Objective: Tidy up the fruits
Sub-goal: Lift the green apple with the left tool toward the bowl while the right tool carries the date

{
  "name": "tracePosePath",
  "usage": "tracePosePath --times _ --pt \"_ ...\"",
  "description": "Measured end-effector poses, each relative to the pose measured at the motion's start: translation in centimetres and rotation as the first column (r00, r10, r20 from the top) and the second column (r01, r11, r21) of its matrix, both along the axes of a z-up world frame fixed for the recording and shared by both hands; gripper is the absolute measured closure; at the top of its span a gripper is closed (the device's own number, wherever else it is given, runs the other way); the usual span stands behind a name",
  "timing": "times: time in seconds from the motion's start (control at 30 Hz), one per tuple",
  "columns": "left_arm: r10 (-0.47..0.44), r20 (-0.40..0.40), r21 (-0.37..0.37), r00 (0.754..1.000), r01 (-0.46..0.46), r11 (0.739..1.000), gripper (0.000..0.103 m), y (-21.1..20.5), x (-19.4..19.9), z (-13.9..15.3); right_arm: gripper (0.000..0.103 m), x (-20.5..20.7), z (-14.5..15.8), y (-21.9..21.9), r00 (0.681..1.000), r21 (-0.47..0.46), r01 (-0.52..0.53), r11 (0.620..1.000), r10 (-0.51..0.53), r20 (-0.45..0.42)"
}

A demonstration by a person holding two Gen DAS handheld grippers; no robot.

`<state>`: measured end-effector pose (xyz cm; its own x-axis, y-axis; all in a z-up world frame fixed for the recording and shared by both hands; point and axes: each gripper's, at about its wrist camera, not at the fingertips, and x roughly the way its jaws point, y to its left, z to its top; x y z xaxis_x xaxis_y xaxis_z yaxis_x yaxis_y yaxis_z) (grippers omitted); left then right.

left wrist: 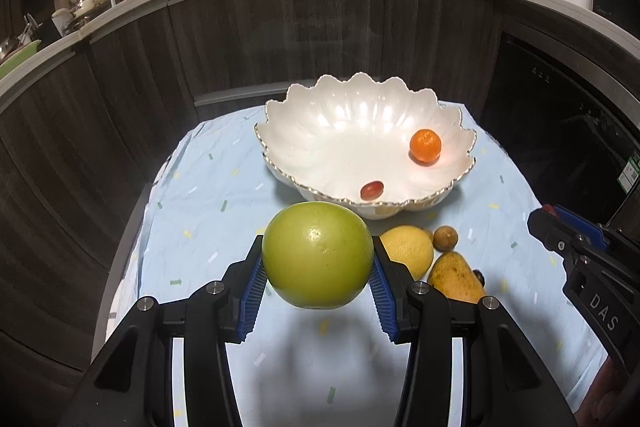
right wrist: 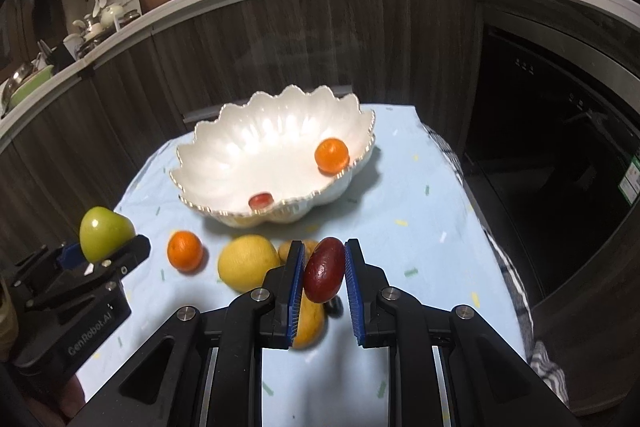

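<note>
Left gripper (left wrist: 318,261) pinching a large round green apple (left wrist: 317,255) above the pale blue patterned tablecloth (left wrist: 208,211), right gripper (right wrist: 323,275) pinching a dark red oval fruit (right wrist: 324,275), both near of the white scalloped ceramic bowl (left wrist: 304,111) holding 1 orange tangerine (left wrist: 425,145) and 1 small red grape (left wrist: 372,189).
</note>
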<state>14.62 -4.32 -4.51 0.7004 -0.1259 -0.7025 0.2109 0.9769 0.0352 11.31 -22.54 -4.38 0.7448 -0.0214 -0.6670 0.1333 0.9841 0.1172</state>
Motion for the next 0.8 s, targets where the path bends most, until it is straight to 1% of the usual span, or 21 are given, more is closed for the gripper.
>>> tracePosePath --times 0.27,0.8 --pt "-0.002 0.007 -0.011 1.0 0.002 1.0 0.056 -0.5 1.6 0.9 0.082 2.3 1.2 -0.6 1.0 -0.009 -0.014 1.0 0.014 0.021" --pt "-0.02 -0.009 -0.021 1.0 0.02 1.0 0.056 -1.3 6.2 1.0 0.082 7.6 1.9 -1.4 0.998 -0.039 -0.047 0.998 0.048 0.037"
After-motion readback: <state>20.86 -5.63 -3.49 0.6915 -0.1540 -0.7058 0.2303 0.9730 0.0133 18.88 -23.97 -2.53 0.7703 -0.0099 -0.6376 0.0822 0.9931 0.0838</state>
